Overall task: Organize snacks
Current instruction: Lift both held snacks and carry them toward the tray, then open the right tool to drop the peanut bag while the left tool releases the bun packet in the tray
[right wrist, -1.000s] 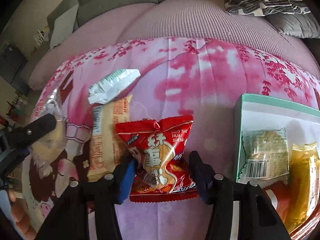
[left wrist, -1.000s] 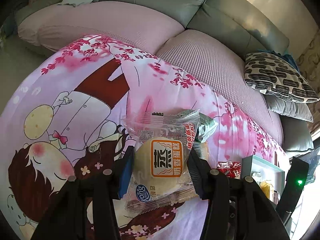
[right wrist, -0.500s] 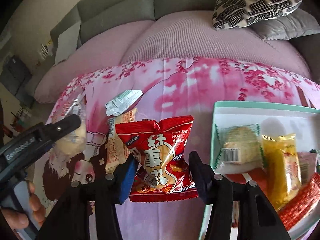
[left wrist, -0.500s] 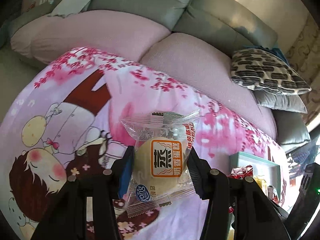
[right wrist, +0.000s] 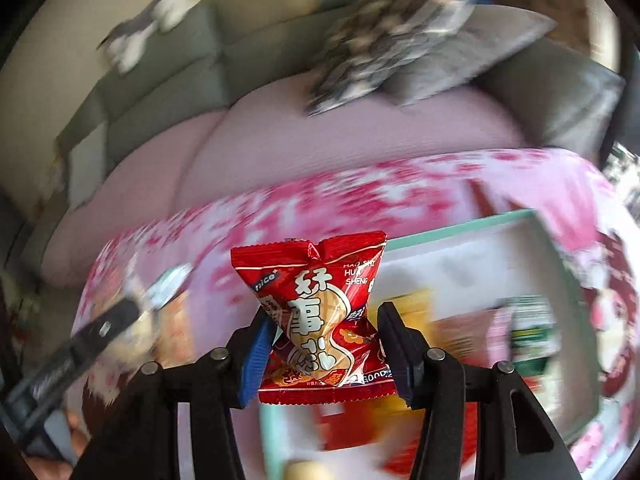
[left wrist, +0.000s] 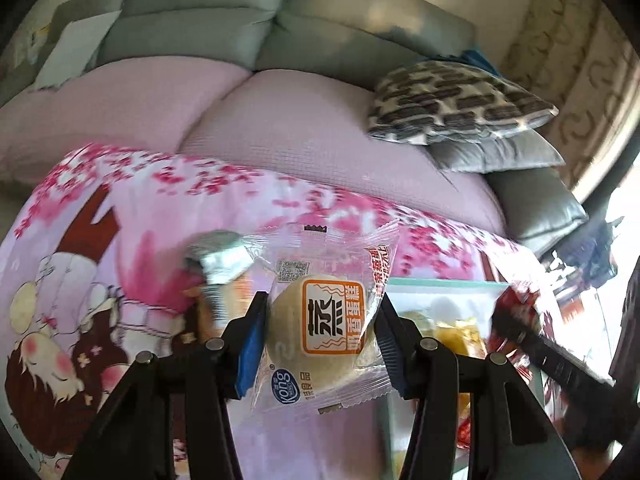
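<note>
My left gripper (left wrist: 320, 336) is shut on a clear-wrapped pale round cake (left wrist: 320, 332) with an orange label, held in the air above the pink cartoon cloth (left wrist: 140, 216). My right gripper (right wrist: 324, 344) is shut on a red peanut snack bag (right wrist: 316, 320), lifted over the near left part of the mint-rimmed white tray (right wrist: 452, 228). That tray (left wrist: 440, 284) holds several blurred snack packs. A silver-green packet (left wrist: 218, 256) and an orange packet (left wrist: 208, 312) lie on the cloth left of the tray. The right gripper's arm (left wrist: 540, 352) shows at the left view's right side.
A grey sofa (left wrist: 224, 32) with pink seat covers runs behind the cloth. A patterned cushion (left wrist: 452, 104) and grey pillows (left wrist: 496, 156) sit at its right end. The left gripper's arm (right wrist: 80, 356) crosses the right wrist view's lower left, a person's hand below it.
Both grippers rose and swung right with their snacks still held. The tray has come under the red bag and closer to the cake. The views are now motion-blurred.
</note>
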Demonstrator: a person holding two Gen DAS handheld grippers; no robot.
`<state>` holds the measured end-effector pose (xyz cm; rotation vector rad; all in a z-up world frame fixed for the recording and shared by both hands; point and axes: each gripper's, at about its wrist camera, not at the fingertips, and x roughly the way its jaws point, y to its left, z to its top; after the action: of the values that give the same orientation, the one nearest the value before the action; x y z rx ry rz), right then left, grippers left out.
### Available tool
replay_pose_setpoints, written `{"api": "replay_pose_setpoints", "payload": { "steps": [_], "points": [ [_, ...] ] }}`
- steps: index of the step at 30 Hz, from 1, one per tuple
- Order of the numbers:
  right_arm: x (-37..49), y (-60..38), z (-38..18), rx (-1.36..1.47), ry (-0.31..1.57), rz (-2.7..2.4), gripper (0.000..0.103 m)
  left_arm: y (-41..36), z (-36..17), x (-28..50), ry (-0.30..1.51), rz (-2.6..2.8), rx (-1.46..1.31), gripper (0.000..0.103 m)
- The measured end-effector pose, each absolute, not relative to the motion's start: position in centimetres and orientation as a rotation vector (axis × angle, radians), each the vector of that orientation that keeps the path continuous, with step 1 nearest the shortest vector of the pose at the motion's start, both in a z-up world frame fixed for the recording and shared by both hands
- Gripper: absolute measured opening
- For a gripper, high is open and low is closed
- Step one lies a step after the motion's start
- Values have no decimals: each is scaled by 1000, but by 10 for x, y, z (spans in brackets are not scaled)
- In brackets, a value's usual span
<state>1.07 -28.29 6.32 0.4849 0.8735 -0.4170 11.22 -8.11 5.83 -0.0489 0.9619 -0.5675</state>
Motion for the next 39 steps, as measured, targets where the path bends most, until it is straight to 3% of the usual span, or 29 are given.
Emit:
{"api": "replay_pose_setpoints", "payload": {
  "steps": [13, 30, 37, 39],
  "points": [
    [-49, -390, 53, 620, 794, -711, 55, -152, 41, 81, 973, -695, 70, 53],
    [-41, -413, 7, 635, 836, -704, 56, -204, 6, 69, 971, -732, 214, 54],
    [-38, -411, 6, 625, 876, -716, 65, -204, 7, 68, 1000, -741, 209, 75],
    [-38, -410, 6, 628, 886, -718, 73, -201, 8, 69, 1014, -733, 207, 79]
  ]
}}
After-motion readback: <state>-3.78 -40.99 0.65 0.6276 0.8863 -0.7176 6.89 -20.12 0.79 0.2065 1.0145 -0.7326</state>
